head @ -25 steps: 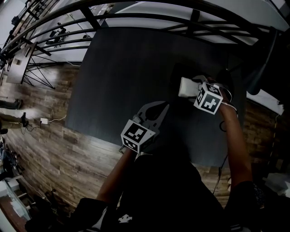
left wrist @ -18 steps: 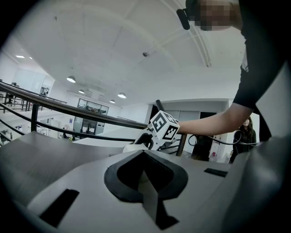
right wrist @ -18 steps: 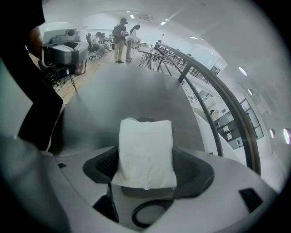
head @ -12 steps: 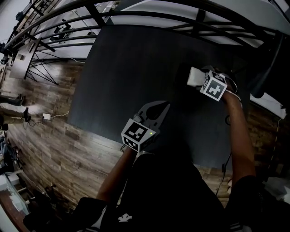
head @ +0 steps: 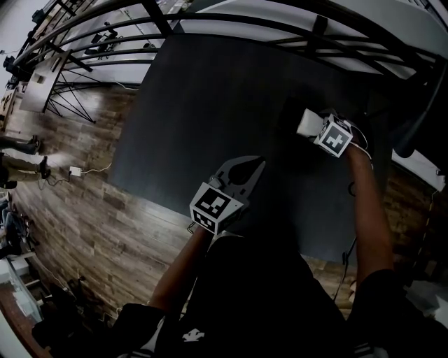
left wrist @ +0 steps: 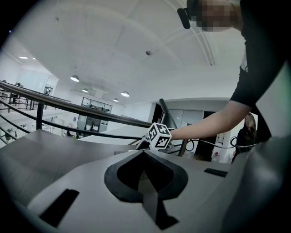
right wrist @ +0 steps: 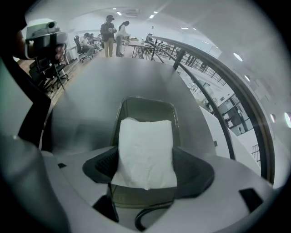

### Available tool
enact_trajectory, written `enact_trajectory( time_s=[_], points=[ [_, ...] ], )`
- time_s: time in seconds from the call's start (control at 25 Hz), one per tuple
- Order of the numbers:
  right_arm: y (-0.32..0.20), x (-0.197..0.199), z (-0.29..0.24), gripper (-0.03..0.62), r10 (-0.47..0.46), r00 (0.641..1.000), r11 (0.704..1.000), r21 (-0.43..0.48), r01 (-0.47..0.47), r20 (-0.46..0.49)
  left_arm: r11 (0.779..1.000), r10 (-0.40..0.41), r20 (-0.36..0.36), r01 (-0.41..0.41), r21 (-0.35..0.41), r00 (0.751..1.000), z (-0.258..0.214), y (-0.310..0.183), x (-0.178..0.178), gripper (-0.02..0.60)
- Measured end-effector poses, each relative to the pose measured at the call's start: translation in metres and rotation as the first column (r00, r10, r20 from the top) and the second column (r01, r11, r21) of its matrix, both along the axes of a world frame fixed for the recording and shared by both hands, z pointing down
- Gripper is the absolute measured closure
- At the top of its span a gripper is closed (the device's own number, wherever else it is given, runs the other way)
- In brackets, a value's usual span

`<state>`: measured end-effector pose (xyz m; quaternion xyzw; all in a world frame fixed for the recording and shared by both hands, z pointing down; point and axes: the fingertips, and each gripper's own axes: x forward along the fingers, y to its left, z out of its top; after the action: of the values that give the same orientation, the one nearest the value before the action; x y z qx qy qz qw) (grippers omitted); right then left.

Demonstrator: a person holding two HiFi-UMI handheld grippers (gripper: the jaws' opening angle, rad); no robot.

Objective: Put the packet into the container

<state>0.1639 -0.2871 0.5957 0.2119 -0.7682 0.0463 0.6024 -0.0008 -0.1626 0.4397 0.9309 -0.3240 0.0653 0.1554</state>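
Observation:
A white packet point(right wrist: 145, 152) hangs between the jaws of my right gripper point(right wrist: 145, 167), which is shut on its two sides. Directly under it stands a dark rectangular container point(right wrist: 148, 101) with nothing visible inside, on the dark table point(head: 203, 105). In the head view the packet point(head: 308, 122) shows beside the right gripper's marker cube point(head: 334, 136) at the table's far right, and the container there is only a dim dark shape. My left gripper point(head: 256, 164) hovers over the table's near middle, its tips together and nothing in them. The left gripper point(left wrist: 145, 152) points towards the right one.
Black railings point(head: 231, 17) curve round the far side of the table. A wooden floor point(head: 77, 210) lies to the left. A cable point(head: 352, 189) hangs at the table's right edge. People point(right wrist: 113, 29) stand far off behind the table.
My right gripper has carried the packet farther away and lower, towards the table's far right. The left gripper has stayed where it was.

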Motion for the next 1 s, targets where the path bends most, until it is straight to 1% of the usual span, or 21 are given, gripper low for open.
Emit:
enact_trajectory(
  time_s=[0.44, 0.68, 0.88, 0.92, 1.0],
  points=[
    [-0.002, -0.004, 0.002, 0.232, 0.010, 1.000, 1.000, 0.024, -0.010, 0.023, 1.000, -0.002, -0.005, 0.002, -0.005, 1.000, 0.002, 0.002, 0.000, 0.586],
    [-0.005, -0.003, 0.001, 0.230, 0.063, 0.996, 0.998, 0.021, -0.064, 0.057, 1.000, 0.002, 0.000, -0.002, -0.010, 1.000, 0.004, 0.002, 0.000, 0.586],
    [-0.013, -0.004, -0.001, 0.212, 0.094, 0.991, 0.993, 0.059, -0.100, 0.093, 1.000, 0.005, -0.015, -0.005, -0.011, 1.000, 0.001, 0.000, 0.001, 0.586],
    [-0.014, -0.004, -0.002, 0.201, 0.098, 0.990, 0.992, 0.064, -0.104, 0.097, 1.000, 0.006, -0.018, -0.006, -0.008, 1.000, -0.001, 0.000, 0.001, 0.586],
    [-0.015, -0.003, -0.002, 0.201, 0.100, 0.990, 0.992, 0.068, -0.106, 0.097, 1.000, 0.007, -0.022, -0.007, -0.004, 1.000, -0.003, -0.001, 0.002, 0.586]
  ],
)
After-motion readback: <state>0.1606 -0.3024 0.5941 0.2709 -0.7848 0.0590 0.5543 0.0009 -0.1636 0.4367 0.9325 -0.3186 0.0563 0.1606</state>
